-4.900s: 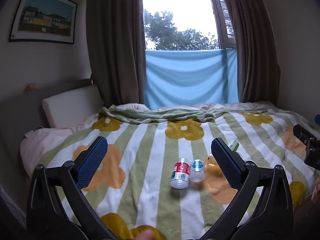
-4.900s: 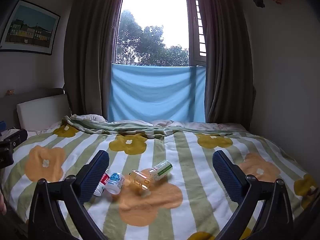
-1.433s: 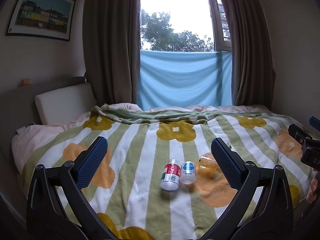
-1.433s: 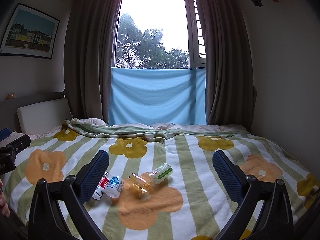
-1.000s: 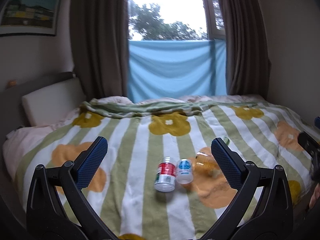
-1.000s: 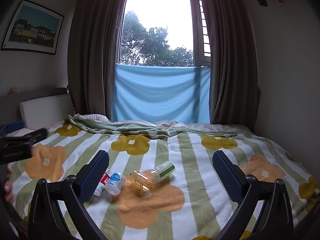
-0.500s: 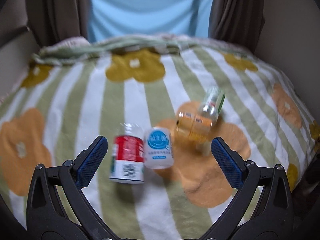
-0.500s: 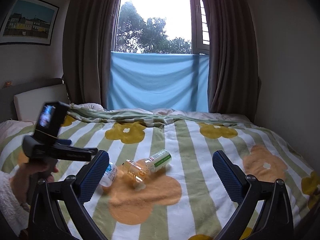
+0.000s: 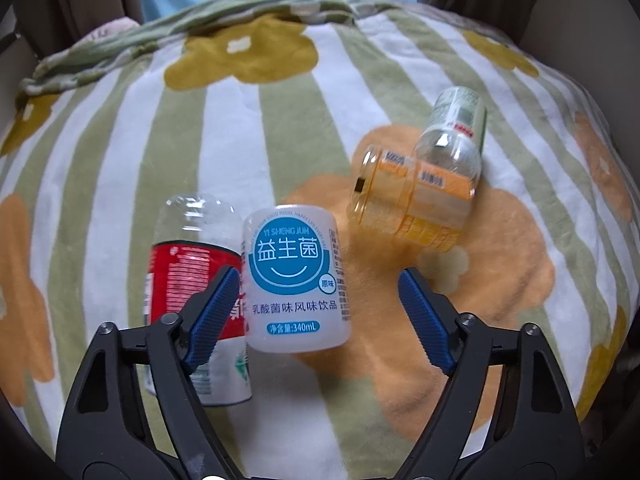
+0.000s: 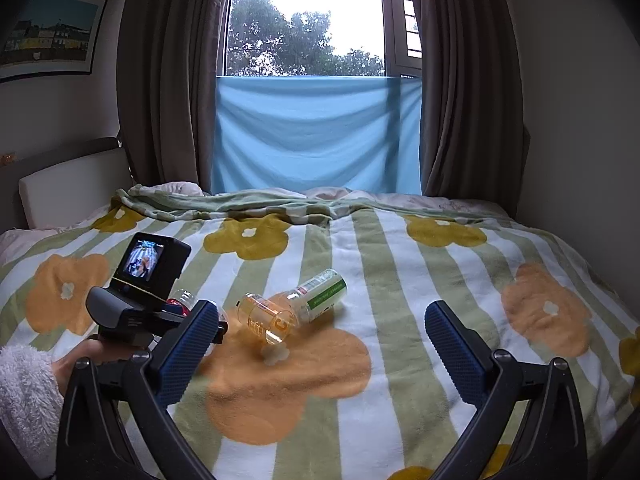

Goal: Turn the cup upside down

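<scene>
A white cup with a blue label (image 9: 294, 248) lies on the striped flower blanket (image 9: 280, 128). My left gripper (image 9: 316, 280) is open around it: the left pad sits between it and a red-labelled cup (image 9: 188, 264), and the right pad stands clear of its right side. An orange cup (image 9: 412, 204) and a green-labelled cup (image 9: 456, 128) lie tipped together farther right. My right gripper (image 10: 320, 312) hangs open above the blanket, nothing between its fingers, with the orange cup (image 10: 272, 318) ahead of it. The white cup is hidden in the right wrist view.
In the right wrist view a hand (image 10: 80, 356) in a fluffy white sleeve (image 10: 24, 392) holds the left gripper's camera body (image 10: 140, 304) at the left. A headboard cushion (image 10: 72, 188), curtains (image 10: 172, 80) and a window with blue cloth (image 10: 316, 136) lie beyond the bed.
The left gripper has dropped and moved forward onto the cups, and its jaws have narrowed around the white cup. The right gripper has barely moved.
</scene>
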`<state>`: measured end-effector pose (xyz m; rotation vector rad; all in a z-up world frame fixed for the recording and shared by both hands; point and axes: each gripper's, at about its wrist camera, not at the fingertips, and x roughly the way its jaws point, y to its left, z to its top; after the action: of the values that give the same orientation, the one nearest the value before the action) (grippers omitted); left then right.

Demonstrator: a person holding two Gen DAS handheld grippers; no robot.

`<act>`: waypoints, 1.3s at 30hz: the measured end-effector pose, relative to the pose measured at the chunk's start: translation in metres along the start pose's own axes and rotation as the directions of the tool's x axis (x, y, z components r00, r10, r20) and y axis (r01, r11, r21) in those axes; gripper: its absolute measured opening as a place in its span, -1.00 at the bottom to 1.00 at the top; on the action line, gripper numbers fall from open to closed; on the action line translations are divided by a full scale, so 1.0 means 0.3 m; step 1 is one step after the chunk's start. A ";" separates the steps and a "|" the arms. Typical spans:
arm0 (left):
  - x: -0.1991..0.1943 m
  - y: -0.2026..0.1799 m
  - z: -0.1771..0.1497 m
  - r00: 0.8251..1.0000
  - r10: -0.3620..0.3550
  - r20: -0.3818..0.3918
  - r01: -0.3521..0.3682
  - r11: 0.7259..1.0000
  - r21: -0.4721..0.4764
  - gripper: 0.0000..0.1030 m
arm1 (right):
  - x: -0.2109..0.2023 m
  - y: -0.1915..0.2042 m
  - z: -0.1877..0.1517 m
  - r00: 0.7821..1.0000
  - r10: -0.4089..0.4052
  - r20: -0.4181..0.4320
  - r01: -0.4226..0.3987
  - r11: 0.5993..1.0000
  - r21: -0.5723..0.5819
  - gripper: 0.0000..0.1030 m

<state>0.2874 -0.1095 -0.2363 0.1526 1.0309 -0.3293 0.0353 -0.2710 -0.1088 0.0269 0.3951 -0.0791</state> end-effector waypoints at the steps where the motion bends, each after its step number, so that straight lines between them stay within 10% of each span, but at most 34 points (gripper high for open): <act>1: 0.011 0.005 -0.001 1.000 0.004 -0.006 -0.004 1.000 -0.001 0.50 | 0.004 -0.001 -0.002 1.000 0.000 -0.002 0.000 1.000 0.001 1.00; 11: 0.113 0.028 0.007 0.995 0.072 -0.072 -0.070 0.997 0.029 0.14 | 0.042 -0.011 -0.024 0.999 0.012 -0.032 -0.011 1.000 0.018 1.00; 22: 0.008 -0.027 -0.007 0.998 -0.045 -0.034 0.045 0.999 0.026 0.13 | 0.042 -0.014 -0.028 1.000 0.013 -0.026 -0.012 1.000 0.021 1.00; 31: -0.242 -0.170 -0.151 0.991 -0.133 0.014 0.132 0.988 0.084 0.13 | -0.012 -0.043 -0.041 0.999 0.017 -0.032 -0.014 0.998 0.067 1.00; 39: -0.176 -0.237 -0.306 0.991 -0.117 -0.068 0.121 0.991 0.064 0.13 | -0.083 -0.051 -0.045 0.998 0.024 -0.065 -0.018 0.997 0.080 1.00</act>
<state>0.1635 -0.1405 -0.2355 0.1644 1.0950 -0.4709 0.0060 -0.2840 -0.1117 0.1118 0.4570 -0.0731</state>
